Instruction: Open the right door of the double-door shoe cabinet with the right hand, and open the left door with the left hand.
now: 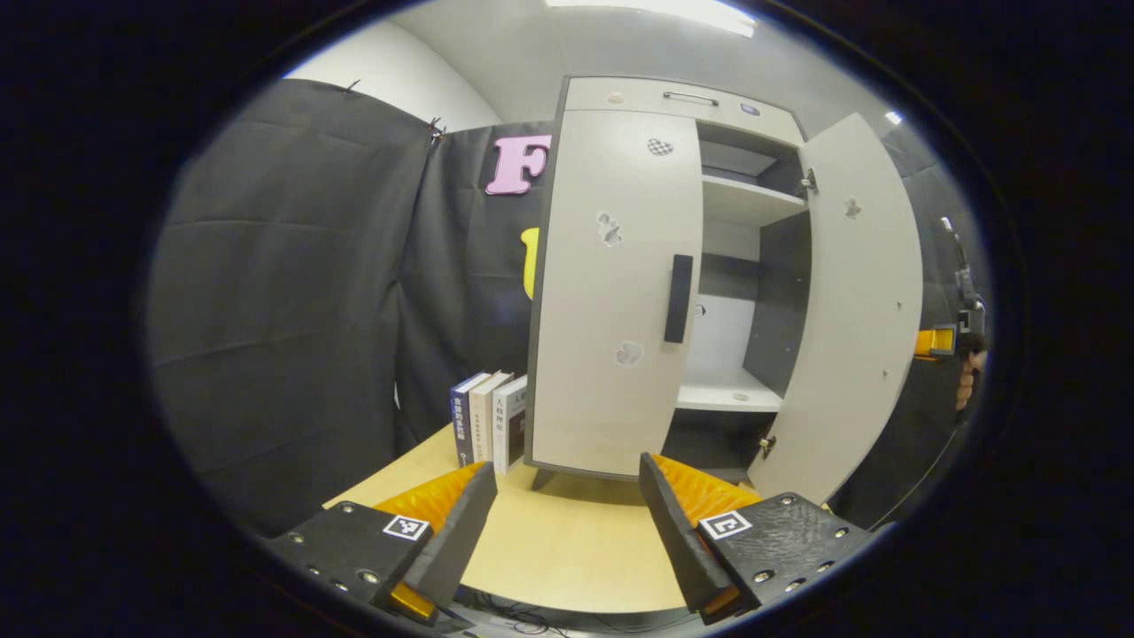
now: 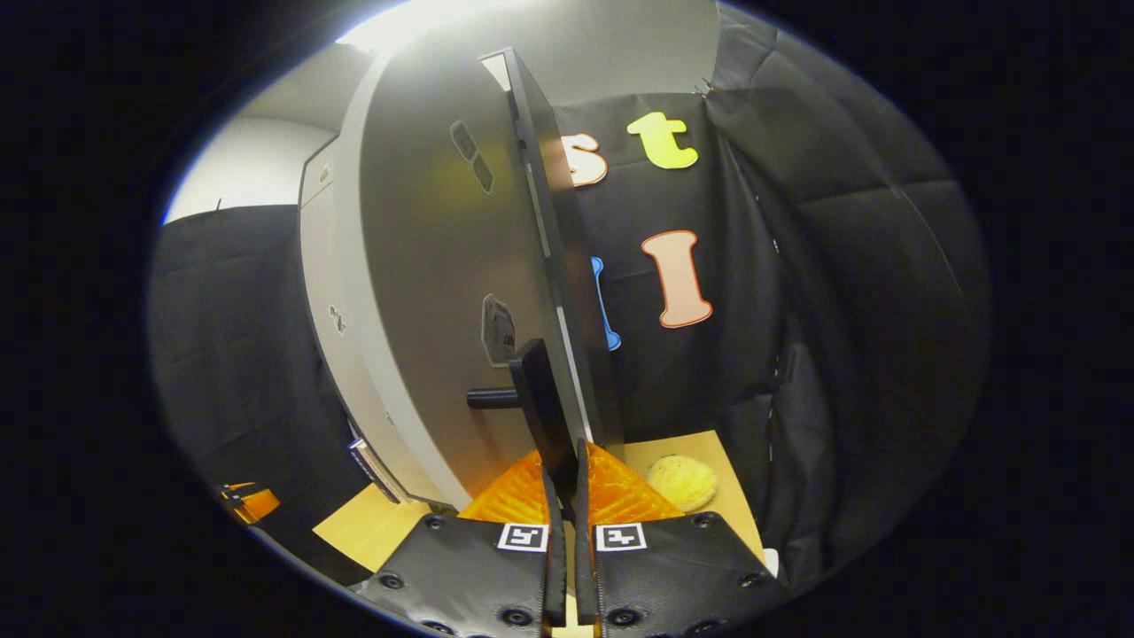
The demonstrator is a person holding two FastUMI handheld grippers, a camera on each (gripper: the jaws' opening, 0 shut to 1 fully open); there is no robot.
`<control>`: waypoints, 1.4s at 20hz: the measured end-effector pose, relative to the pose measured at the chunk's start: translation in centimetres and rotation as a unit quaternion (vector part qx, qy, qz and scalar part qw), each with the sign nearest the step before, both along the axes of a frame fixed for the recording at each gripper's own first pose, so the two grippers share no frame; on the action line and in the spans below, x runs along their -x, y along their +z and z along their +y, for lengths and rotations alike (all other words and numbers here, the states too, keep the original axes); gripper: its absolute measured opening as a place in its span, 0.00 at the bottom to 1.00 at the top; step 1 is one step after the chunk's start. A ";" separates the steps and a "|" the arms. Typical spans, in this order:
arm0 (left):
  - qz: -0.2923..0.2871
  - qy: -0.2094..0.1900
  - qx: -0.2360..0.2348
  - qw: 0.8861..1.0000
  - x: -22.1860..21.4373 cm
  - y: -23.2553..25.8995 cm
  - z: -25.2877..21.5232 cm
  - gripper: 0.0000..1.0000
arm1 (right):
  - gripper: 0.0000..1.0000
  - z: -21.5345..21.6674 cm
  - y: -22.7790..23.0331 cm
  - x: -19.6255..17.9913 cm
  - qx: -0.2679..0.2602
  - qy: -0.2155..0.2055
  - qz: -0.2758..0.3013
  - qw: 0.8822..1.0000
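Note:
The pale double-door shoe cabinet [image 1: 620, 97] stands on a wooden table [image 1: 558, 549]. Its left door [image 1: 611, 292] is closed, with a dark vertical handle [image 1: 679, 299] at its inner edge. The right door [image 1: 855, 310] is swung wide open, baring the shelves [image 1: 740, 199]. My left gripper [image 1: 567, 501] is open, low in front of the left door and well short of its handle. In the right gripper view the right door [image 2: 443, 266] is seen edge-on, and my right gripper [image 2: 567, 483] is shut on its dark handle [image 2: 539, 399]. The right gripper [image 1: 952, 341] and a hand appear past the open door.
Three books [image 1: 489, 421] stand upright against the cabinet's left side. A round yellow object [image 2: 680, 481] lies on the table by the black cloth wall. A drawer with a metal pull [image 1: 691, 97] tops the cabinet. The left gripper [image 2: 246, 501] shows low at the left.

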State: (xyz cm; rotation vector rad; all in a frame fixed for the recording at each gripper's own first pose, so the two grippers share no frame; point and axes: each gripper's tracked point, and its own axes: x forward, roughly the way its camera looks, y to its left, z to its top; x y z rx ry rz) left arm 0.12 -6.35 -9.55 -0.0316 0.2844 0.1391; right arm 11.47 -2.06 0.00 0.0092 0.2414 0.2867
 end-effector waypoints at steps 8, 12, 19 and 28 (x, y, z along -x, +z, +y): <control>-0.014 -0.068 0.002 0.998 -7.8 0.7 3.2 0.94 | 0.03 -1.2 0.9 5.3 -0.047 -0.079 0.005 0.996; -0.038 -0.131 0.032 0.990 -12.8 2.8 2.3 0.94 | 0.02 -4.1 2.1 8.7 -0.049 -0.159 -0.021 0.986; -0.087 -0.200 0.066 0.974 -20.9 6.3 -2.5 0.94 | 0.02 -11.5 3.0 13.1 -0.034 -0.288 -0.047 0.956; -0.114 -0.184 0.055 0.975 -29.6 7.3 -10.7 0.92 | 0.06 -19.4 1.8 5.2 -0.056 -0.294 -0.047 0.953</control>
